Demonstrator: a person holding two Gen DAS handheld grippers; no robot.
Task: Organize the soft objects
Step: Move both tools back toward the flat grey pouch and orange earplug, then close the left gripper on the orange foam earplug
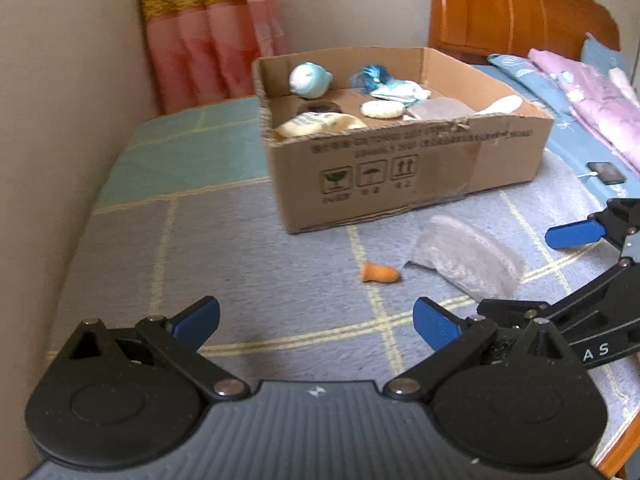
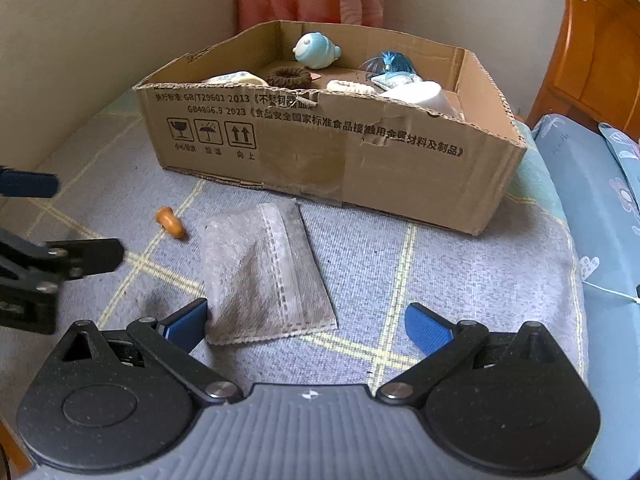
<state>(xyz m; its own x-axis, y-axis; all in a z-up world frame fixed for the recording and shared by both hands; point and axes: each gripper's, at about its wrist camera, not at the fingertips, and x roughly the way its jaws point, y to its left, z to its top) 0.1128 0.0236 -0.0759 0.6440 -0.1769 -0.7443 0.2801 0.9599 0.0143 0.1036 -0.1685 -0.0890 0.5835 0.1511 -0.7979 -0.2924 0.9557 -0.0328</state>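
The left hand-held gripper (image 1: 316, 322) stood wide open above the checked bedspread (image 1: 168, 264), its blue pads holding nothing; the right hand-held gripper (image 2: 306, 322) was likewise spread wide and empty, with its left pad (image 2: 188, 322) just beside the near corner of the grey fabric pouch (image 2: 264, 276), though whether it touched could not be told. The pouch lay flat on the bedspread in front of the cardboard box (image 2: 360, 160), close to the box's printed front wall but apart from it; a small orange earplug (image 2: 171, 222) lay just to the pouch's left, apart from it. In the left wrist view the same orange earplug (image 1: 380, 272) sat ahead of the open fingers, with the grey fabric pouch (image 1: 468, 256) to its right and the other gripper reaching in from the right edge.

The cardboard box (image 1: 400, 176) sat open on the bed with several soft things already inside: a pale blue plush fish (image 2: 316, 51) against the back wall; a brown hair scrunchie (image 2: 289, 77) near it; a blue tasselled item (image 2: 386, 63) towards the right; a cream ribbed piece (image 2: 350, 88); a white folded item (image 2: 420, 94) at the front right; and a pale striped item (image 2: 234, 78) at the left.

Behind the box hung a pink curtain (image 1: 208, 32); a wooden headboard (image 1: 516, 8) and patterned bedding (image 1: 592, 96) lay to the right, with a phone (image 1: 606, 172) on the bed.
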